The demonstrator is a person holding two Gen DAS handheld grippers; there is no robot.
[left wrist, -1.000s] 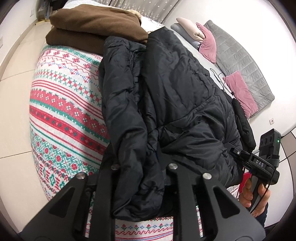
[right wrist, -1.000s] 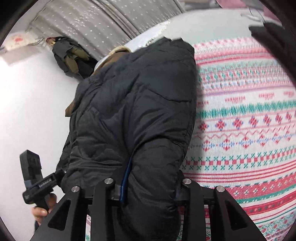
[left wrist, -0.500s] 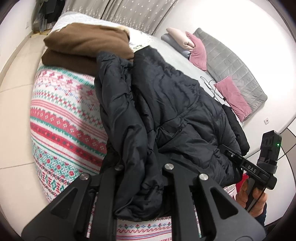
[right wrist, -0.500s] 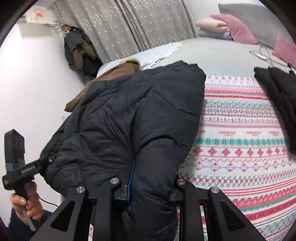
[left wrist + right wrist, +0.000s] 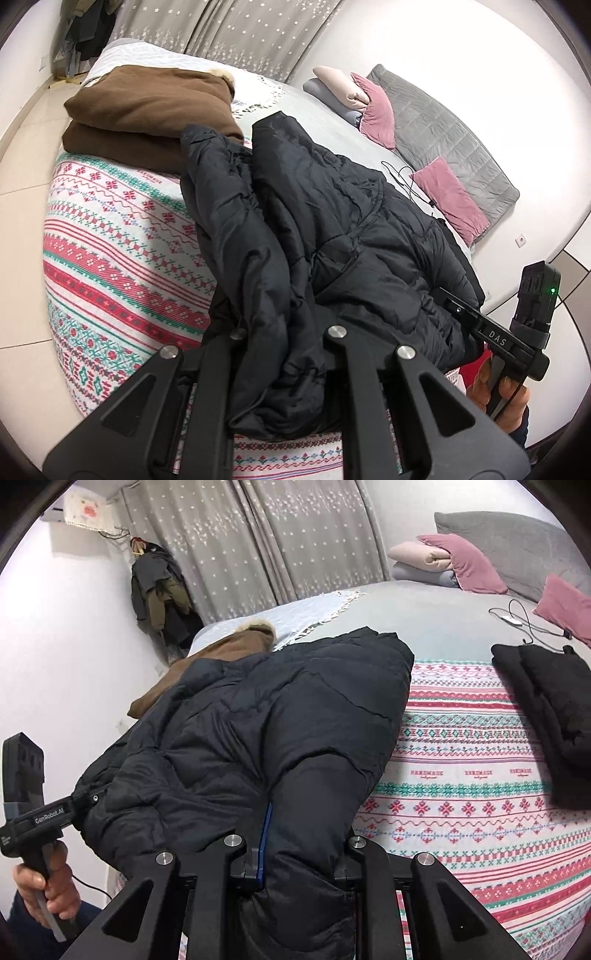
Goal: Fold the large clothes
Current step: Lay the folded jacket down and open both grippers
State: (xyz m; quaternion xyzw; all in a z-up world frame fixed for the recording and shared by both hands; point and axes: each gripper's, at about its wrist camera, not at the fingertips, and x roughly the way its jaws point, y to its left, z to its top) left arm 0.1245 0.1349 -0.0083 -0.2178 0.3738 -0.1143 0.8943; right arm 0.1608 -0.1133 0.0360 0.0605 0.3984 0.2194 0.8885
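— Across the bed (image 5: 110, 236), what is seen?
— A patterned red-and-green blanket (image 5: 480, 786) is spread over it; the black puffer jacket (image 5: 332, 221) is draped along its middle, a folded brown garment (image 5: 147, 110) at upper left, pink pillows (image 5: 447, 195) and grey curtains (image 5: 258, 535) behind.

— And the grippers?
— Jacket fabric is pinched in the nearly closed left gripper (image 5: 284, 354); the right gripper (image 5: 303, 845), jaws just closing, is clamped on a sleeve.
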